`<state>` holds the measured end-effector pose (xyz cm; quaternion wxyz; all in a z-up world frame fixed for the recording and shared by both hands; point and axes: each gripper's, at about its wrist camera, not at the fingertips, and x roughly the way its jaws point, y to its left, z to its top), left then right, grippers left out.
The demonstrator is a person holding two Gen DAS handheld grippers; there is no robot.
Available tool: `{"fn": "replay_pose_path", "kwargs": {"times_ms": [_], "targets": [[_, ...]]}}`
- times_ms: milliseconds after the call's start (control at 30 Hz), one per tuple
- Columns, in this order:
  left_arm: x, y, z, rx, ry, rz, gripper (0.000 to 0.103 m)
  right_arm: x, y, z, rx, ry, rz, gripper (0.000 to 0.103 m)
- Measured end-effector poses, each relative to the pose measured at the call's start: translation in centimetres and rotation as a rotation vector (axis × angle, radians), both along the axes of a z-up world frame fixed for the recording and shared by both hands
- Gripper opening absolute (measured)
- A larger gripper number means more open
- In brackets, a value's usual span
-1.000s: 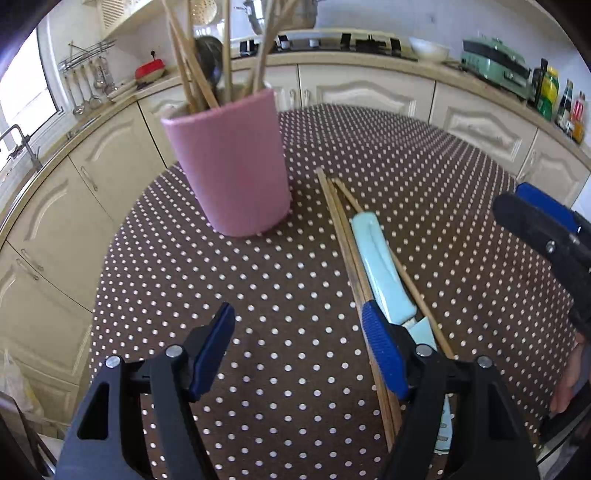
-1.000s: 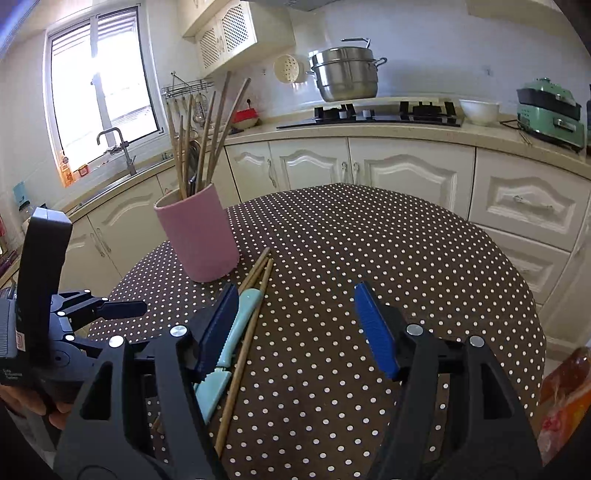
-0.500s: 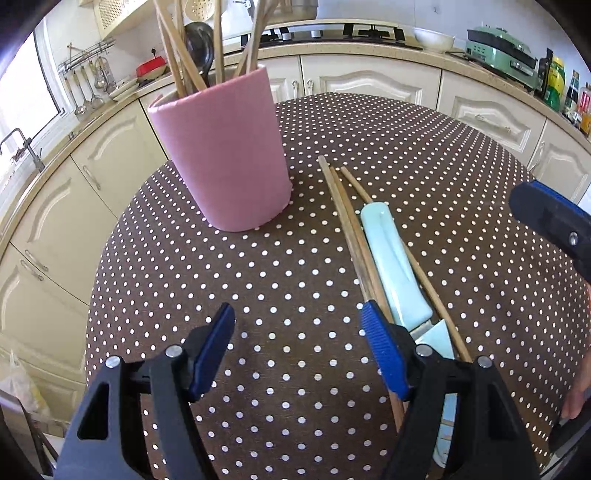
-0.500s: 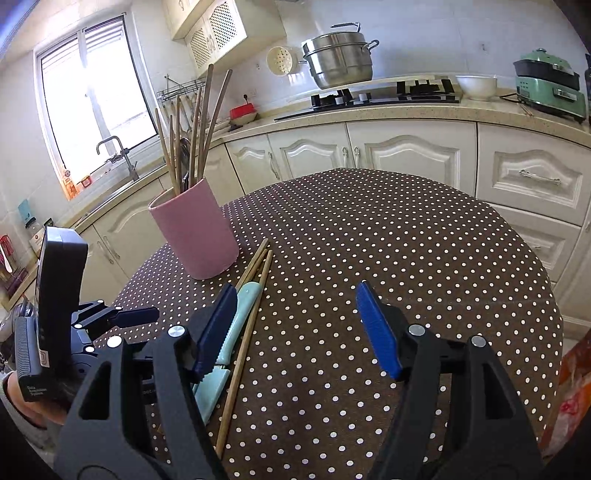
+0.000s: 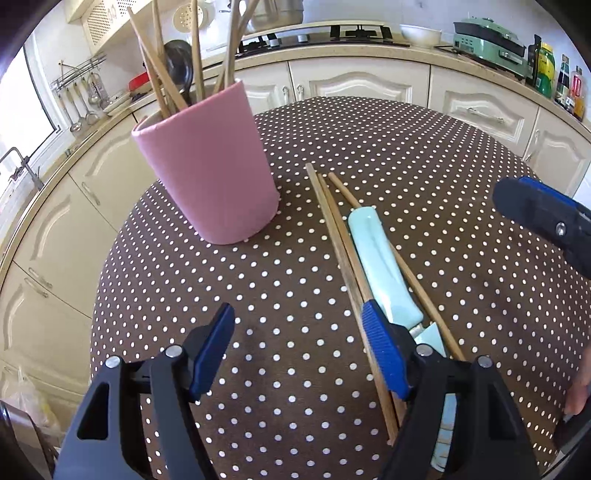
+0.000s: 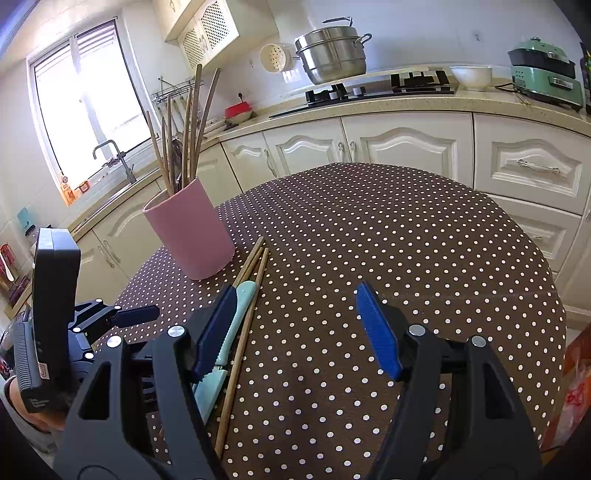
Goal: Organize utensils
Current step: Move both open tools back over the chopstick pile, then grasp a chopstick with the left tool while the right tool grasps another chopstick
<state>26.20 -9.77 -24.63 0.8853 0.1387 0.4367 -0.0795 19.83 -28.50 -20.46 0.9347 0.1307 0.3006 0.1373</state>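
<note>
Utensils (image 5: 384,269) on dotted round table (image 5: 424,155), kitchen cabinets (image 6: 406,144)

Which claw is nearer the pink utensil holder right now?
Left. The left claw hovers just before the pink utensil holder; the right claw sits farther back, across the loose chopsticks.

Cream cabinets (image 6: 406,147) run under a speckled countertop (image 6: 369,105) along white walls. Daylight pours through a window (image 6: 85,110) above the sink tap (image 6: 110,155). A wall cupboard (image 6: 207,33) hangs beside it.

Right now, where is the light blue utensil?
The light blue utensil lies flat on the table among loose chopsticks, right of the pink holder.
</note>
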Motion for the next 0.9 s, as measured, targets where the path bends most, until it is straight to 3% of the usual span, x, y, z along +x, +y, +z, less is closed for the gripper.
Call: {"fn": "replay_pose_path", "kwargs": {"times_ms": [200,300,333,400,433,500,567,900], "targets": [[2.7,-0.9,-0.4,0.026,0.065,0.005,0.073,0.2,0.1,-0.1,-0.010,0.013,0.003,0.067],[3.4,-1.1,-0.2,0.022,0.056,0.009,0.073,0.4,0.2,-0.3,-0.014,0.028,0.006,0.067],[3.4,-1.0,-0.2,0.011,0.055,0.009,0.069,0.6,0.3,-0.4,-0.017,0.036,0.008,0.067],[3.1,-0.8,-0.2,-0.061,0.071,-0.023,0.043,1.1,0.7,-0.7,-0.036,0.070,0.026,0.067],[3.1,-0.4,-0.1,-0.089,0.076,-0.030,0.039,1.5,1.1,-0.9,-0.051,0.093,0.038,0.067],[2.5,-0.2,0.0,-0.105,0.072,-0.046,0.018,2.3,2.0,-1.4,-0.095,0.141,0.076,0.067],[1.8,0.4,0.0,-0.117,0.070,-0.039,0.007,3.0,3.1,-1.7,-0.148,0.184,0.109,0.067],[-2.5,5.0,-0.5,-0.189,0.059,0.055,0.007,4.5,6.2,-2.8,-0.308,0.276,0.191,0.067]]}}
